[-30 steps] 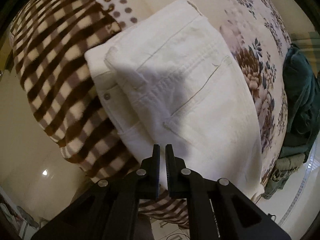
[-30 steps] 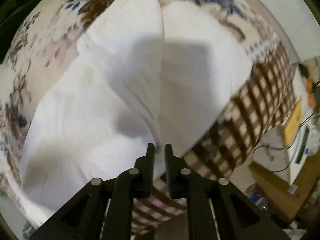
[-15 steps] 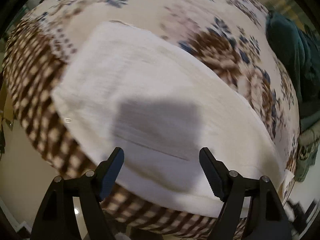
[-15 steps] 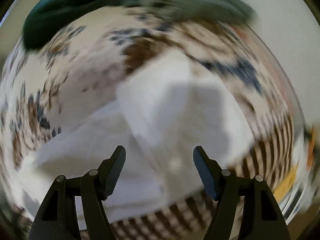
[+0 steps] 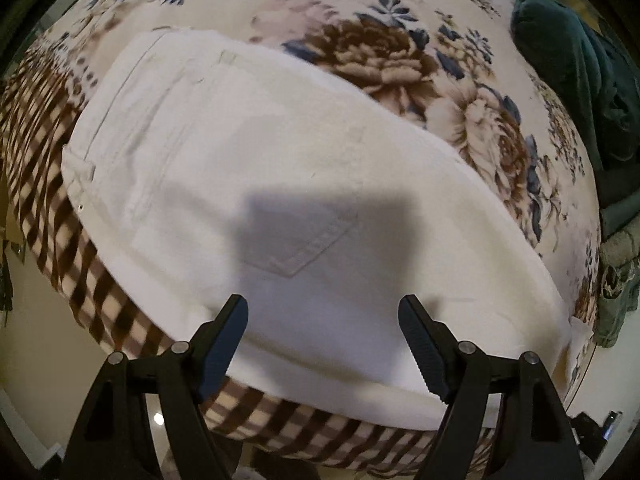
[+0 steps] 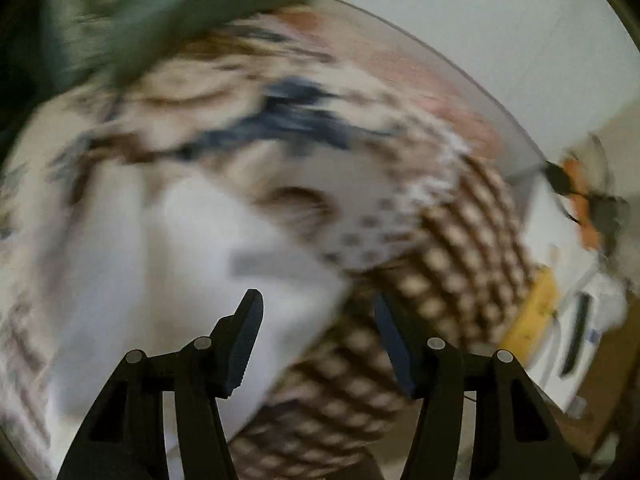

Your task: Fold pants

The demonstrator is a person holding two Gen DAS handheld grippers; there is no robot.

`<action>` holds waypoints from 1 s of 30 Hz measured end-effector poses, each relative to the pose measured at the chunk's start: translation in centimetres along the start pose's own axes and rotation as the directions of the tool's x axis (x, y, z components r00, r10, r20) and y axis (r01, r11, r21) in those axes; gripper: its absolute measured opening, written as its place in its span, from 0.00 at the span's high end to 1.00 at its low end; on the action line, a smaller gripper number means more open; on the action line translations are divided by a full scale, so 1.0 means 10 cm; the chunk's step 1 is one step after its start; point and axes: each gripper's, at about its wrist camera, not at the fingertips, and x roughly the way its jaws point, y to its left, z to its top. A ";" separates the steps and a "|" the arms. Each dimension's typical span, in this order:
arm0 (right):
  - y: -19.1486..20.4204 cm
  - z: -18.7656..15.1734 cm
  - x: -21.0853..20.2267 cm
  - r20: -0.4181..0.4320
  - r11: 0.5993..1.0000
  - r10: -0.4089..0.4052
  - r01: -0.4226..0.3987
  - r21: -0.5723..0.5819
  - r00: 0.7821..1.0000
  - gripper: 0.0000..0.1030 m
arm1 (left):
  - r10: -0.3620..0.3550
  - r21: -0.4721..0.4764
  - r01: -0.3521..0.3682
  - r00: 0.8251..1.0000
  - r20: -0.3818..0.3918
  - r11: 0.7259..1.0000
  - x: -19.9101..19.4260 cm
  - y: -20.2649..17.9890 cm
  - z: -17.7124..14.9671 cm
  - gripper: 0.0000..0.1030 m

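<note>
Both pairs of fingers, pinched shut a second earlier, had sprung apart and let the cloth go.
The left gripper (image 5: 322,344) hung released above the white pants (image 5: 256,184), lying leg-on-leg along the bed (image 5: 400,20) edge; the right gripper (image 6: 316,336), also released, showed only blur. Crosswise folds seemingly remained.

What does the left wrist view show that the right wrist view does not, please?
Only the left wrist view shows the back pocket and the waistband sharply. Only the right wrist view, blurred, shows a yellow object beyond the bed's edge. Both share the white pants, the floral blanket, a dark green cloth, and an open tool: left tool, right tool.
</note>
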 end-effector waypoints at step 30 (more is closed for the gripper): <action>0.39 -0.55 0.01 -0.236 0.978 0.208 -0.210 0.020 0.949 0.34 | -0.006 0.058 0.006 1.000 -0.009 0.998 0.00 0.03 -0.09 0.26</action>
